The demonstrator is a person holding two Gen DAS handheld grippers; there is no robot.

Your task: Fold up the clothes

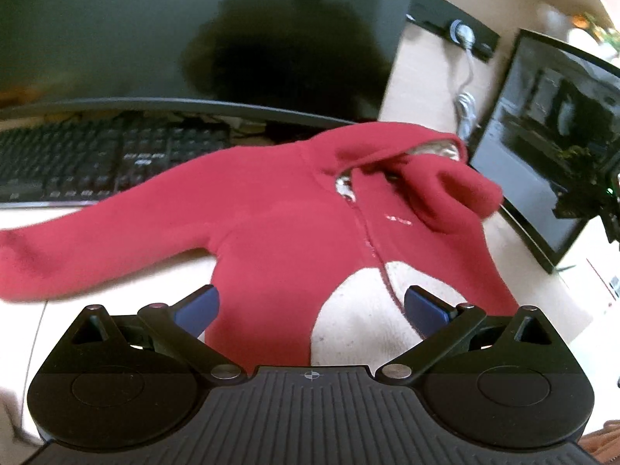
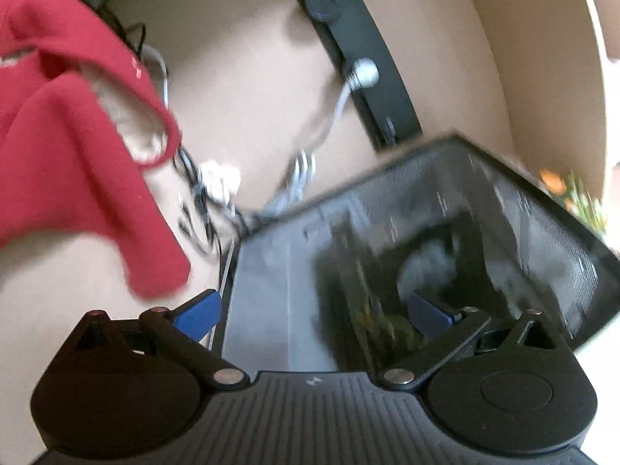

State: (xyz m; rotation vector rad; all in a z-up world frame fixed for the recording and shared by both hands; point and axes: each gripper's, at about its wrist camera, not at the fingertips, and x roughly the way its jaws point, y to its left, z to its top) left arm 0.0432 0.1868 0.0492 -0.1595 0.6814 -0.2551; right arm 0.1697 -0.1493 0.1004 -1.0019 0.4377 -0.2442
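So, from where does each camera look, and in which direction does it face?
Left wrist: sits on the left gripper, faces the spread red hoodie, with keyboard and monitor behind; its open blue fingers show.
Right wrist: sits on the right gripper, faces a tilted screen and cables; open fingers show.
Shared: hoodie, tilted screen.

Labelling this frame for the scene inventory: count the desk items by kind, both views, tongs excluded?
Red hoodie: 1
Black keyboard: 1
Large monitor: 1
Smaller screen, leaning: 1
Grey cable plugged into the black wall strip: 1
Total: 5
A tangle of other leads behind the screen is too blurred to count.
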